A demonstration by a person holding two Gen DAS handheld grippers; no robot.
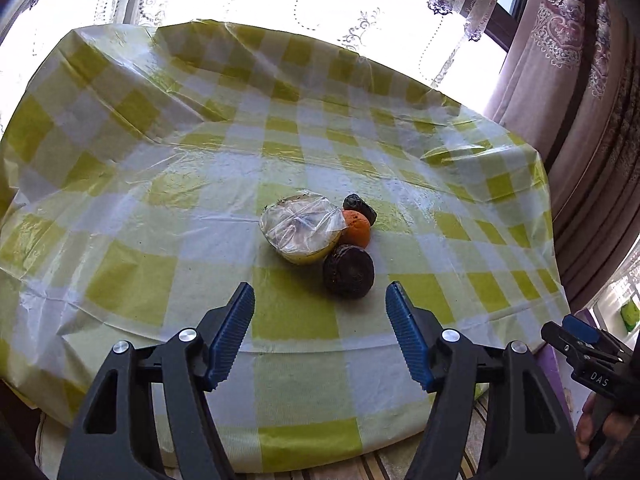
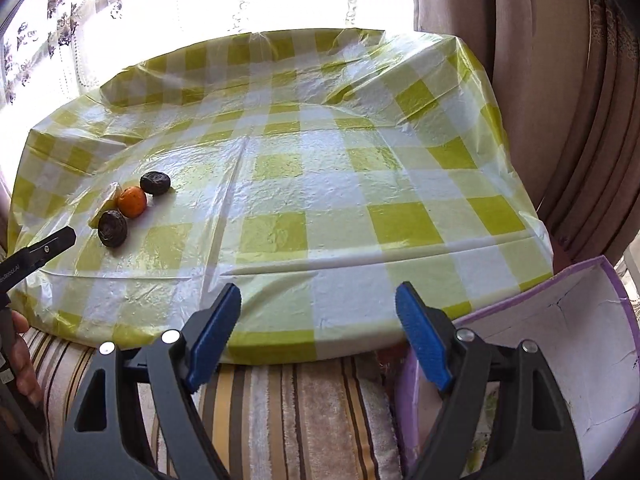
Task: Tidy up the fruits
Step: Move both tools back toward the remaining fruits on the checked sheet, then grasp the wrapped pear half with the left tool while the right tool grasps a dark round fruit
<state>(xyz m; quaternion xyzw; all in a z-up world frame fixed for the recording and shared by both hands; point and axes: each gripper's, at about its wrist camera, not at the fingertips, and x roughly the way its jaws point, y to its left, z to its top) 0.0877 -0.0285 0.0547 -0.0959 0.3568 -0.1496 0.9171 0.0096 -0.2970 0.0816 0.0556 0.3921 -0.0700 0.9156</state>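
Left gripper (image 1: 320, 304) fingers spread wide, nothing held; wrapped yellow fruit (image 1: 302, 230), orange (image 1: 356, 227) and two dark fruits (image 1: 349, 270) clustered just ahead. Right gripper (image 2: 318, 304) also spread, the cluster far off its left finger.

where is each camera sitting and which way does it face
Left wrist: on the left gripper, jaws open, facing the plastic-wrapped yellow cut fruit, round orange fruit and two dark wrinkled round fruits; the right gripper shows at right.
Right wrist: on the right gripper, jaws open, facing across the green-checked tablecloth, purple box at right.
Shared: fruits, tablecloth.
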